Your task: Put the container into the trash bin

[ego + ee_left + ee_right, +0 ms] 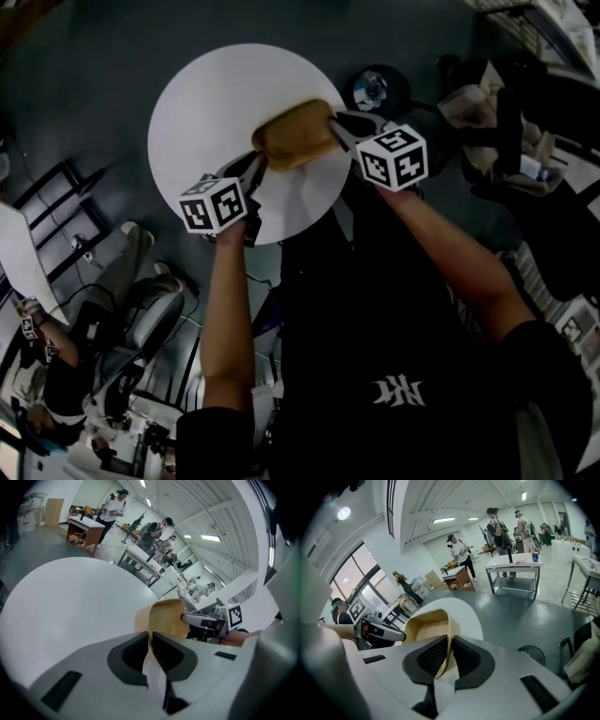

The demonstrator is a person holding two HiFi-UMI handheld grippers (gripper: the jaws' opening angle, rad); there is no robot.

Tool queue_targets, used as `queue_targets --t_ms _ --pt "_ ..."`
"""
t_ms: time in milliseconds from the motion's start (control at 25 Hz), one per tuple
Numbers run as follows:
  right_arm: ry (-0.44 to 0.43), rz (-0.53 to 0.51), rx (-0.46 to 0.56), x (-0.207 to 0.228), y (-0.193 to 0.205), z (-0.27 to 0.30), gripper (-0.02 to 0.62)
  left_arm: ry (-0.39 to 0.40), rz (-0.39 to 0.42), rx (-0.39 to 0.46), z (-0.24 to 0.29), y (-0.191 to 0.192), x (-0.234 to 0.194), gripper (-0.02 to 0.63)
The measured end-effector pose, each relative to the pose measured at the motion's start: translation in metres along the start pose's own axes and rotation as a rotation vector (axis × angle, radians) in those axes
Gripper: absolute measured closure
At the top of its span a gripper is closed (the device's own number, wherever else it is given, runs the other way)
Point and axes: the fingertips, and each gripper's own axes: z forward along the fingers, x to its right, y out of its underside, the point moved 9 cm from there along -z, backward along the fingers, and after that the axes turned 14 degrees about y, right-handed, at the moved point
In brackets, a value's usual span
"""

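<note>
1. Round white table, under the container.
2. Tan container, over the table's edge, held between both grippers.
3. Left gripper is pinched narrowly on one rim wall.
4. Right gripper is pinched on the opposite wall.

Head view: both ends of the container are covered by the left gripper & right gripper. Near edge of the table is hidden under both arms. Bin is too dim to tell what's inside (something shiny, no more). Left gripper view: container's far wall is behind the right gripper. People in the bkgd are too small to make out.
</note>
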Motion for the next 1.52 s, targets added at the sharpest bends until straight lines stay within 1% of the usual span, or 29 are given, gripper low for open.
queue_targets --t_ms 160,520,760,880,1000,1120,1240,1520 --pt "0.056 0.054 0.046 0.045 0.004 -0.027 0.531 0.028 0.08 -0.032 0.04 -0.019 0.033 0.577" --pt "0.181 0.189 0.11 0.16 0.032 -0.094 0.534 0.106 0.192 -0.147 0.156 -0.037 0.112 0.578" --pt "0.258 0.267 0.13 0.224 0.058 -0.124 0.535 0.144 0.231 -0.219 0.225 -0.032 0.148 0.578" --pt "0.282 0.306 0.138 0.251 0.073 -0.132 0.535 0.13 0.255 -0.245 0.257 -0.026 0.159 0.578" --pt "0.311 0.345 0.138 0.277 0.09 -0.134 0.535 0.12 0.247 -0.269 0.288 -0.015 0.164 0.58" --pt "0.339 0.357 0.131 0.298 0.104 -0.129 0.535 0.126 0.233 -0.304 0.313 -0.004 0.163 0.58" --pt "0.353 0.368 0.112 0.316 0.12 -0.117 0.535 0.11 0.23 -0.331 0.337 0.004 0.154 0.581" --pt "0.377 0.363 0.086 0.345 0.147 -0.065 0.535 0.032 0.175 -0.297 0.389 0.012 0.106 0.588"
